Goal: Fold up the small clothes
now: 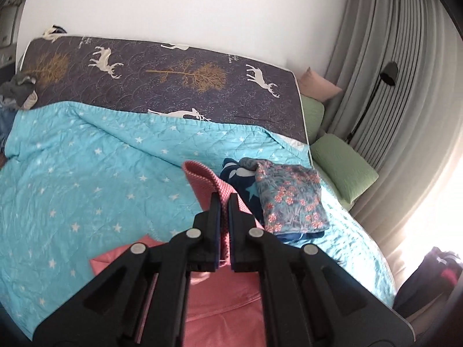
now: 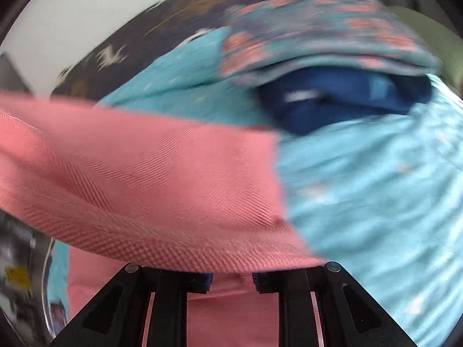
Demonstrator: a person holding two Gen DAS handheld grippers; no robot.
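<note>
The left tongs clamp a pink textured-knit garment, which rises ahead of them and spreads below them on the turquoise star-print quilt. Right of them lies a floral folded cloth atop a navy folded garment; beyond, a dark deer-print mattress. The garment drapes across the right tongs.

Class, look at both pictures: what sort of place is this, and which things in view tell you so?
Most likely a bedroom. A bed with a turquoise star-print quilt fills the view, green pillows lie at its side, and long grey curtains hang behind. Folded clothes are stacked on the quilt.
</note>
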